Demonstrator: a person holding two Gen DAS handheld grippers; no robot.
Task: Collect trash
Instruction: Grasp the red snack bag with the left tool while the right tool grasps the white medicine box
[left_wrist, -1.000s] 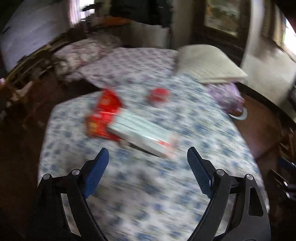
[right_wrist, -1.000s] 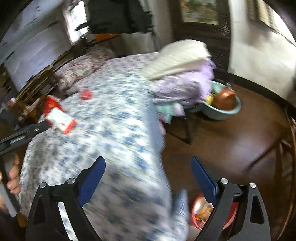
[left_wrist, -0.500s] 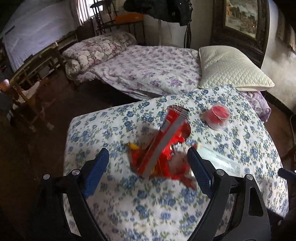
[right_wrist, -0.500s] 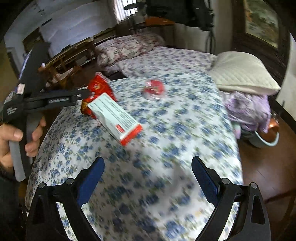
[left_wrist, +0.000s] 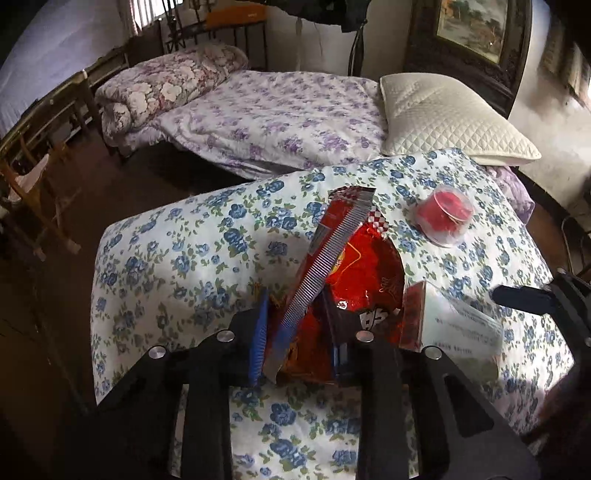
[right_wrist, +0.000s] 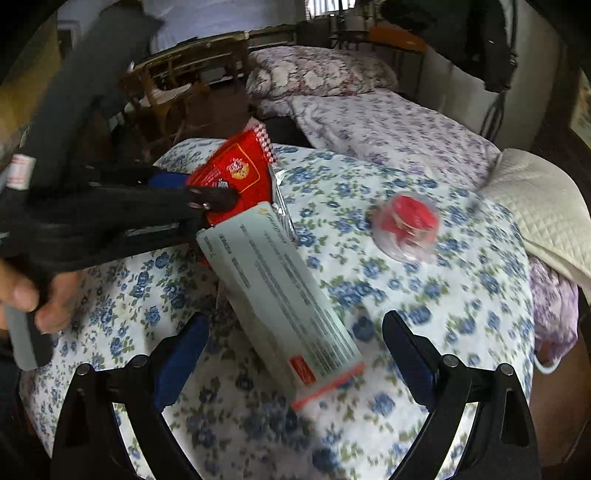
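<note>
My left gripper (left_wrist: 299, 332) clamped on crinkled red foil snack bag (left_wrist: 354, 266), near left edge of blue-flowered tablecloth (left_wrist: 184, 266). My right gripper (right_wrist: 295, 354) jaws wide apart, hovering over long white cardboard box (right_wrist: 280, 295), which touches the bag. Clear plastic cup with red contents (right_wrist: 406, 225) sits apart toward far edge, bare cloth around it

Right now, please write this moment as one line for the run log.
left gripper: shut on red snack bag | right gripper: open, over white box | red cup: on table, untouched
</note>
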